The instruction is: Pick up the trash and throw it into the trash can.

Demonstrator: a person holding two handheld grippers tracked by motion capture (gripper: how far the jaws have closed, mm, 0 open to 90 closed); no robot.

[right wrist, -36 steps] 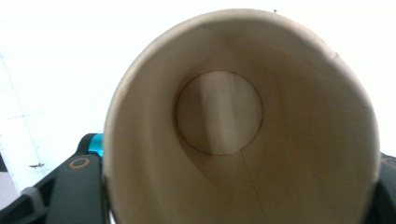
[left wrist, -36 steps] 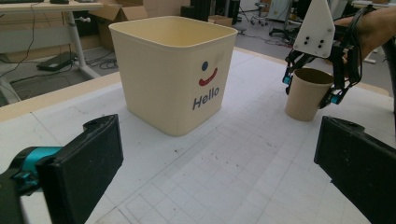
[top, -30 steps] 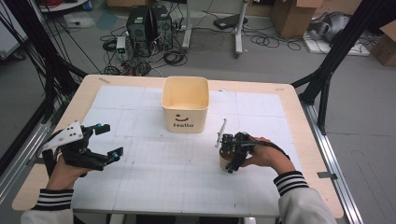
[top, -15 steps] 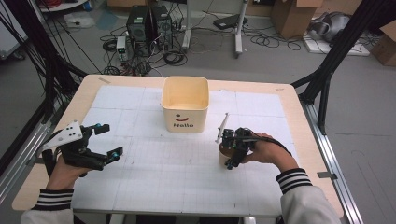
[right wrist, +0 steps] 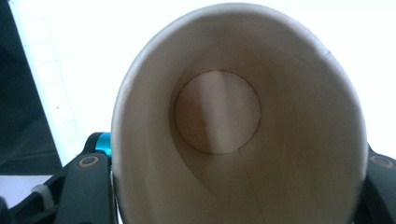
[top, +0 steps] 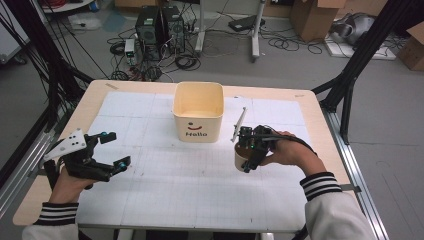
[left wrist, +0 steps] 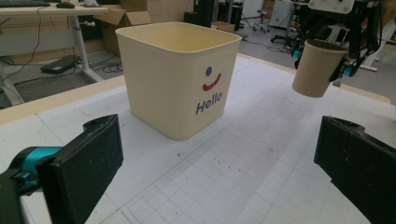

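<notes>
My right gripper (top: 246,155) is shut on a brown paper cup (top: 241,158), its jaws pressing the cup's sides just below the rim. The cup (left wrist: 317,67) hangs upright above the white mat, clear of the surface. In the right gripper view I look straight down into the empty cup (right wrist: 236,121). A cream square bucket (top: 198,111) marked "Hello" stands at the middle back of the table, to the left of the cup. My left gripper (top: 111,149) rests open near the table's left front, its wide-apart jaws aimed toward the bucket (left wrist: 180,77).
A thin grey rod (top: 239,123) sticks up beside the right gripper. The white gridded mat (top: 165,180) covers most of the wooden table (top: 305,100). Black frame posts, cables and computer cases stand on the floor beyond the far edge.
The right gripper has lifted the paper cup straight up off the mat. The left hand has stayed still.
</notes>
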